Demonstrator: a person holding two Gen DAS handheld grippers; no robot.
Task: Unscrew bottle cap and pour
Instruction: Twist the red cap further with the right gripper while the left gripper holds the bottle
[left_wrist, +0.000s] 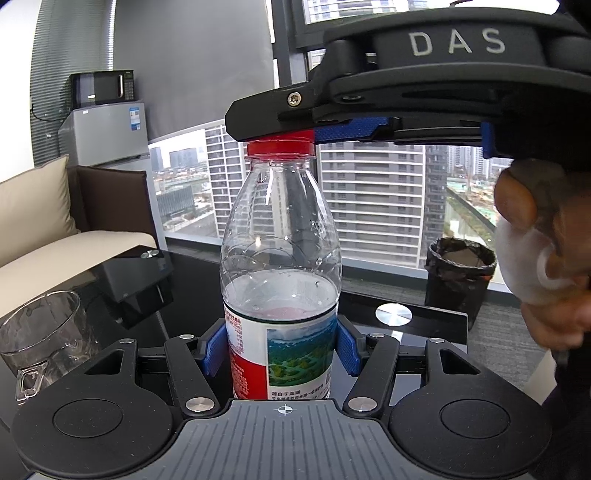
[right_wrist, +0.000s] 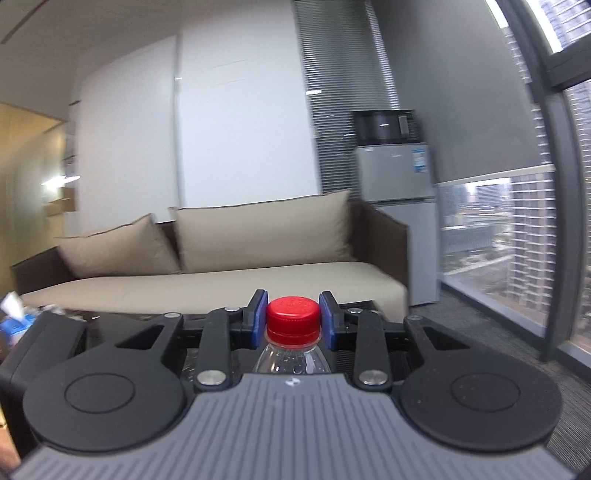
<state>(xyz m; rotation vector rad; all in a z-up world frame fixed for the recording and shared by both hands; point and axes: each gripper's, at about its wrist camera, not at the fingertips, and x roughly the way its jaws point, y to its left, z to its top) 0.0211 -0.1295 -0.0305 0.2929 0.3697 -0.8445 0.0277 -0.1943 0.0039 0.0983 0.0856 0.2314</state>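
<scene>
A clear plastic water bottle with a red and landscape label stands upright, partly filled. My left gripper is shut on the bottle's labelled body, blue pads on both sides. The red cap is on the neck. My right gripper comes in from the right above the bottle and is shut on the cap. In the right wrist view the red cap sits between the blue pads of my right gripper, with the bottle neck below. A clear glass measuring cup stands at the lower left on the dark table.
A black box lies on the table behind the cup. A beige sofa is to the left, with a small fridge and microwave beyond. A black bin stands by the window. A tissue pack lies at the left.
</scene>
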